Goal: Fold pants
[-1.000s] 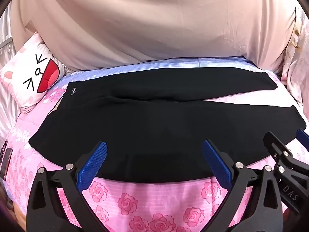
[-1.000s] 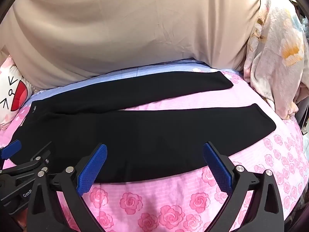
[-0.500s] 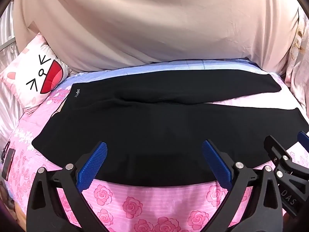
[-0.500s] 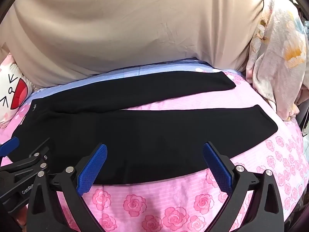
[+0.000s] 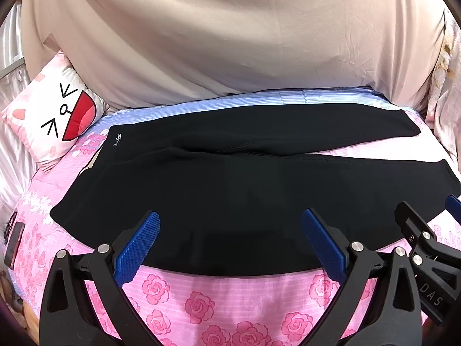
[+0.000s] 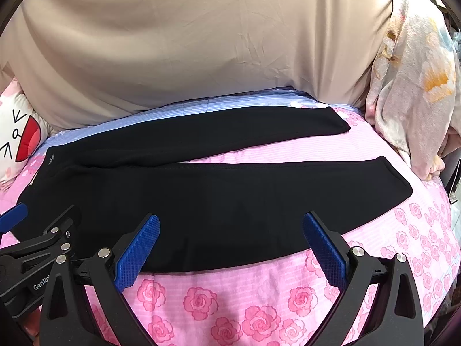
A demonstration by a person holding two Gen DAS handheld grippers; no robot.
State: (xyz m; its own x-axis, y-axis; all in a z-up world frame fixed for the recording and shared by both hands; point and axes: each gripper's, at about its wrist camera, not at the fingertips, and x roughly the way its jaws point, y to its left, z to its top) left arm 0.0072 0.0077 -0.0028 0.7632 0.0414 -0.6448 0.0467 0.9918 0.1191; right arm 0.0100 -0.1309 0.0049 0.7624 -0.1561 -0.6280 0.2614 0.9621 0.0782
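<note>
Black pants (image 5: 230, 184) lie flat on a pink rose-print bed, waistband at the left, both legs spread apart toward the right; they also show in the right wrist view (image 6: 219, 190). My left gripper (image 5: 230, 225) is open and empty, hovering over the near edge of the near leg. My right gripper (image 6: 230, 227) is open and empty, over the near leg's near edge further right. The right gripper shows at the right edge of the left view (image 5: 426, 230); the left gripper shows at the left edge of the right view (image 6: 43, 230).
The pink rose bedsheet (image 5: 201, 302) covers the bed. A beige draped cloth (image 5: 230, 43) rises behind. A cartoon-face pillow (image 5: 54, 115) lies at the left. A floral blanket (image 6: 417, 86) hangs at the right. A dark flat object (image 5: 13, 245) lies at the bed's left edge.
Both views have shifted slightly: the pants sit a little lower and further right in the frames. Both grippers stay open.
</note>
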